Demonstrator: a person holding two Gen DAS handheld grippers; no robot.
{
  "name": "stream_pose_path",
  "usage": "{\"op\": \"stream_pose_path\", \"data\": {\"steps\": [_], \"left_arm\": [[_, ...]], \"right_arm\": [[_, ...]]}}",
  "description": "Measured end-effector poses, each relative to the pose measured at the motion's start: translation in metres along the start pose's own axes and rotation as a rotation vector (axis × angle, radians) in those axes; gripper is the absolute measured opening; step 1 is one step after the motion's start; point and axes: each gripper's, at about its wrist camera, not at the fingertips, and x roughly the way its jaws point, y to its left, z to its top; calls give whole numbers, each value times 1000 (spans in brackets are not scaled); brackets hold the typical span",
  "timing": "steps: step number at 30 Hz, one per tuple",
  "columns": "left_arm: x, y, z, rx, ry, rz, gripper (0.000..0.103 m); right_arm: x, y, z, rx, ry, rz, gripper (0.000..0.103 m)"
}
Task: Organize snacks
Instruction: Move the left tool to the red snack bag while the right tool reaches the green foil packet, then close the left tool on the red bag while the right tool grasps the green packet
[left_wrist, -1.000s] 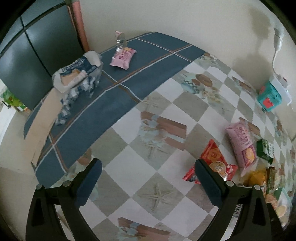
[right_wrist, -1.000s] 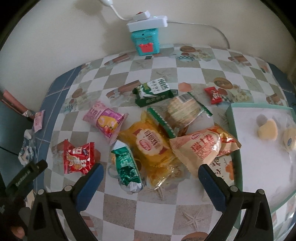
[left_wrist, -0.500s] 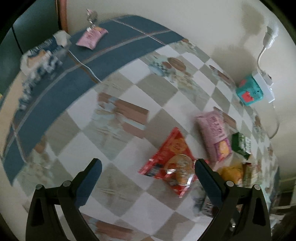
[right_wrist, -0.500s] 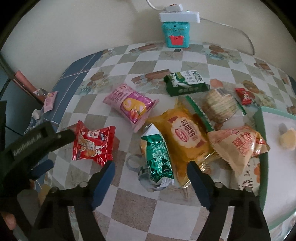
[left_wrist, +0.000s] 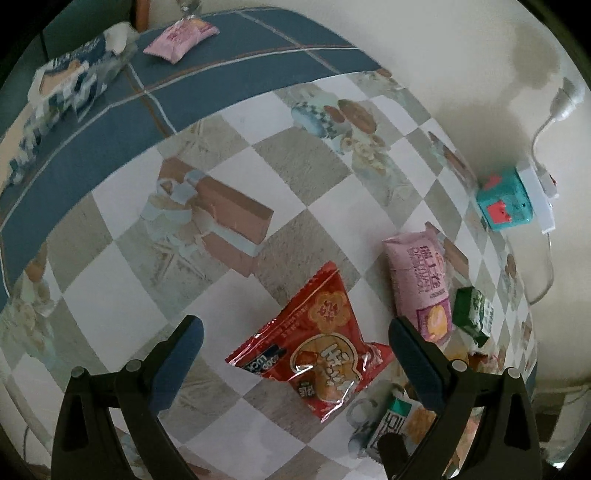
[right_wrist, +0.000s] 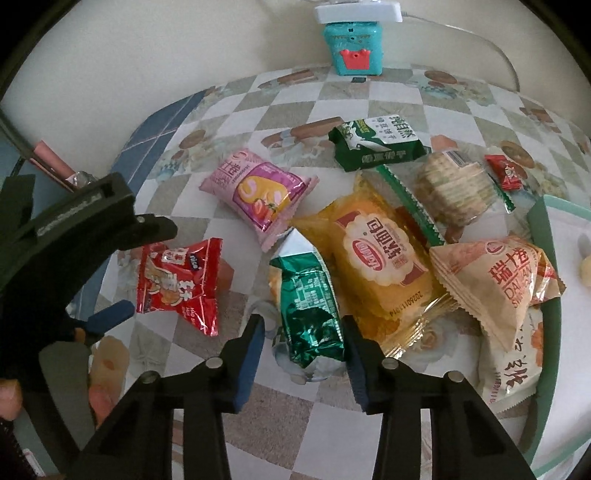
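Several snack packets lie on a checked tablecloth. My left gripper (left_wrist: 295, 343) is open and hovers over a red packet (left_wrist: 317, 354), which also shows in the right wrist view (right_wrist: 177, 284). My right gripper (right_wrist: 304, 339) is partly closed, its fingers on either side of a green foil packet (right_wrist: 308, 314); I cannot tell if they touch it. A pink packet (right_wrist: 256, 195), a yellow packet (right_wrist: 384, 262), a green carton pack (right_wrist: 376, 147), a clear cracker pack (right_wrist: 454, 188) and a tan packet (right_wrist: 506, 280) lie around.
A green-rimmed white tray (right_wrist: 539, 221) stands at the right with small pale sweets. A teal box (right_wrist: 352, 46) under a white power strip stands by the wall. A small pink packet (left_wrist: 181, 37) and a blue-white pack (left_wrist: 70, 81) lie on the blue cloth edge.
My left gripper has swung from the blue cloth edge to over the red packet. My right gripper has narrowed and moved down around the green foil packet.
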Motion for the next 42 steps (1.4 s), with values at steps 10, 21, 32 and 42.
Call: {"op": "stream_pose_path", "data": {"steps": [10,21,32,42], "left_arm": [[6,12,1,-84,23,-58,98],[-3,9,-3,-50,17,-90,65],[-19,5,-3,-8,-8,-84,38],[-17,17,-1,-24,0,-64,37]], "right_arm": [[1,-4,0,7,7,8,37],[-2,-5,-2,16,1,29,27],[-16,-2,-3,-1,-24,52,27],[-20,-11,-2,27,-26,58,27]]}}
